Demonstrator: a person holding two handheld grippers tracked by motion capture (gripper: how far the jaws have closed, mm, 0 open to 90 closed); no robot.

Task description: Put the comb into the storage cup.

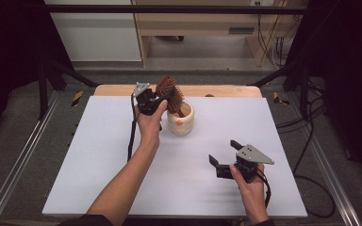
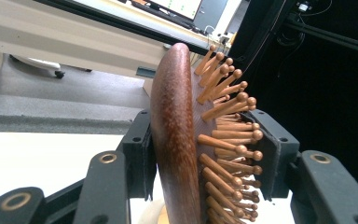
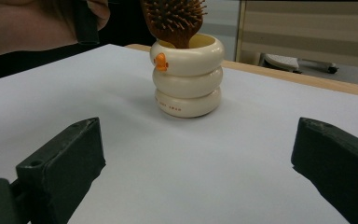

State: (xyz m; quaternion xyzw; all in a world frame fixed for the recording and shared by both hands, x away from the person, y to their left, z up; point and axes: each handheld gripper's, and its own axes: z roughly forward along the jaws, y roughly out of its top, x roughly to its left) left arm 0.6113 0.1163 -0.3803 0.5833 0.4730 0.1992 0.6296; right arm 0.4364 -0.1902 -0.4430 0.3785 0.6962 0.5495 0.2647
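Observation:
A brown wooden hairbrush (image 1: 167, 89) stands tilted, with its handle down inside a cream ring-shaped cup (image 1: 181, 121) that has a small orange mark. My left gripper (image 1: 166, 98) is shut on the brush head. In the left gripper view one pad presses the smooth back of the hairbrush (image 2: 177, 140) and the other meets the bristle pins. My right gripper (image 1: 222, 151) hovers open over the near right of the white mat, nothing between its jaws. Its own view looks at the cup (image 3: 186, 77) and the brush (image 3: 175, 21) above it.
The white mat (image 1: 122, 165) covers most of the table, and a wooden edge (image 1: 226, 90) shows at the back. Black frame posts stand at both sides. Cables (image 1: 311, 155) trail on the floor to the right.

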